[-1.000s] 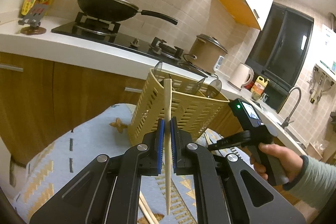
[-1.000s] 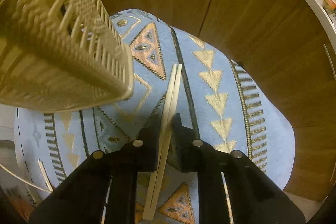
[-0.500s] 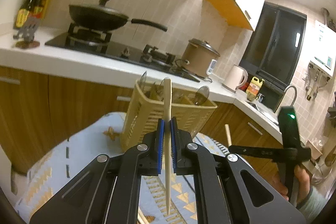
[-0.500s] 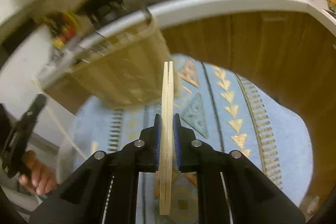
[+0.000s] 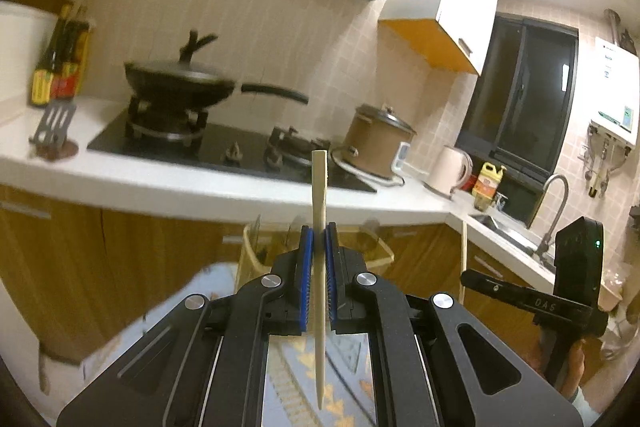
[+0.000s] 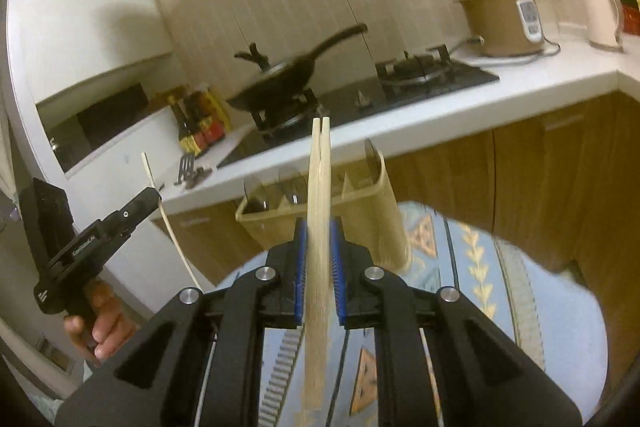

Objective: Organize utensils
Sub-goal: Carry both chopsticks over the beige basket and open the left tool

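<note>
We are holding a single chopstick (image 5: 319,259) upright in the left gripper (image 5: 319,255), its blue-padded fingers (image 5: 305,279) closing tight on the shaft — the blunt end rising above them. In the right gripper (image 6: 319,251) we are clamping a pair of chopsticks (image 6: 318,227), side by side and near vertical, between fingers (image 6: 337,267) pressing in on both sides. The cream utensil basket (image 6: 372,227) is standing just beyond both sets of fingers on the blue patterned cloth (image 6: 520,307), spoons (image 6: 292,187) showing inside it — below the white bench (image 5: 180,191) with its stove.
</note>
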Motion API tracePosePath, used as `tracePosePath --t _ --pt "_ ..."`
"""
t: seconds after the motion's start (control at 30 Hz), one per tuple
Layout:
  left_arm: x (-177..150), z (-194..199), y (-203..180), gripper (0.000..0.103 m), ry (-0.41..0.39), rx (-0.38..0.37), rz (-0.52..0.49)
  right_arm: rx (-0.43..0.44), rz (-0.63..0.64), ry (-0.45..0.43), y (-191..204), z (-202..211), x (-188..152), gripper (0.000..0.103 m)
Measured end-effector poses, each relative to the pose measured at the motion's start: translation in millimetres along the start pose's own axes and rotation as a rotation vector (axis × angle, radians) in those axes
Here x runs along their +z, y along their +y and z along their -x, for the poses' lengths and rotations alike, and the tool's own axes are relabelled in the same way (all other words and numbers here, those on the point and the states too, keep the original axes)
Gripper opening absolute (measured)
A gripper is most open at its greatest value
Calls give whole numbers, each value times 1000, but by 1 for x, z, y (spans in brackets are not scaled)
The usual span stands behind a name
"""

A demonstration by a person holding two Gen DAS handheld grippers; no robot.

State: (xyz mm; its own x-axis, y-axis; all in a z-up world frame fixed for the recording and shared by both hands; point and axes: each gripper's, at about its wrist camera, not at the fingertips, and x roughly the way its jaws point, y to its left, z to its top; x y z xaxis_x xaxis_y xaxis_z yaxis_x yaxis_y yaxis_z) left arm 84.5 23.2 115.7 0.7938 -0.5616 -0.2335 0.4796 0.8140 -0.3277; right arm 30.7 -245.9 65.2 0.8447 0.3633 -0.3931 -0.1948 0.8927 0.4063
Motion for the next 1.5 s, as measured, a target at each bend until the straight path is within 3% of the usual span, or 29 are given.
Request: tracePosePath --t 0.2,0.33,0.6,1.03,1.37,1.43,1.5 --pt "39 -21 -22 4 -94 22 -39 -10 33 -119 11 -9 48 10" --pt "57 -38 -40 4 -149 41 -78 -83 79 -231 20 -20 84 10" --pt "60 -84 -57 4 -205 138 -156 -196 157 -349 26 -60 107 10" --pt "34 -127 -44 4 -161 155 -106 -254 242 -322 9 -110 80 10" --pt "19 -128 -41 6 -96 135 -120 -242 248 -271 4 -113 57 10" --pt "19 -120 -40 20 -81 128 -127 -235 239 -247 2 -108 54 11" --pt "19 -109 -41 28 -83 136 -139 -223 224 -209 0 -103 52 15"
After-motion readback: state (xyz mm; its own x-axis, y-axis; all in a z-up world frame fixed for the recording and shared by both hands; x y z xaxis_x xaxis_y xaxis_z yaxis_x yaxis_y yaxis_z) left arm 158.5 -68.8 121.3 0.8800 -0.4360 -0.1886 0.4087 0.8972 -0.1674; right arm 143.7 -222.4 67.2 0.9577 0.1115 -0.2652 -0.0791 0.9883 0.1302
